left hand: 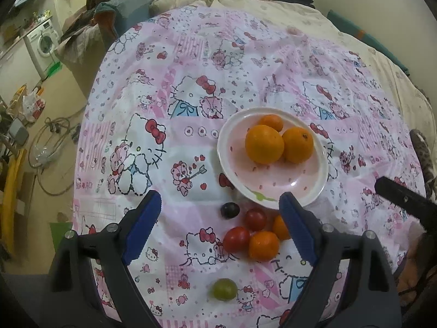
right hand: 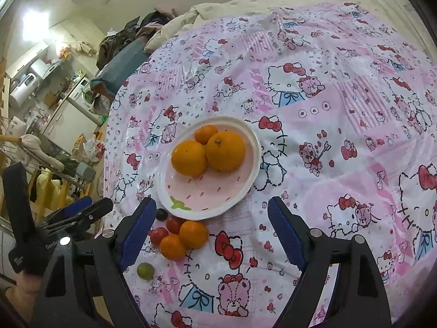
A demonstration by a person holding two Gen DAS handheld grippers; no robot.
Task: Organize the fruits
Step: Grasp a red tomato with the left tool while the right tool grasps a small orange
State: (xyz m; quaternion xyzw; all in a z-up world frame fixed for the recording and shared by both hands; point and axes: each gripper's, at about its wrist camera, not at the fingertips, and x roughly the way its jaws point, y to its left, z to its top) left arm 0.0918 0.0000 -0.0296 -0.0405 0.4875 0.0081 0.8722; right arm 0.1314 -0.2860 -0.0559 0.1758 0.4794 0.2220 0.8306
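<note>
A white and pink plate (left hand: 316, 188) (right hand: 207, 205) on the patterned cloth holds three oranges (left hand: 264, 144) (right hand: 225, 151). Just in front of the plate lie loose fruits: two small oranges (left hand: 263, 246) (right hand: 193, 233), two red tomatoes (left hand: 236, 239) (right hand: 159, 235), a dark grape (left hand: 230, 210) (right hand: 161, 214) and a green grape (left hand: 224, 289) (right hand: 145, 271). My left gripper (left hand: 220, 205) hovers open above the loose fruits, holding nothing. To their right, my right gripper (right hand: 211, 210) is open and empty over the plate's near rim.
The pink cartoon-print cloth (left hand: 174, 87) covers a bed with a cream duvet (left hand: 273, 2) behind. Left of the bed are floor clutter, a washing machine (left hand: 43, 43) and cables. The other gripper's black body shows at each view's edge (right hand: 19, 213).
</note>
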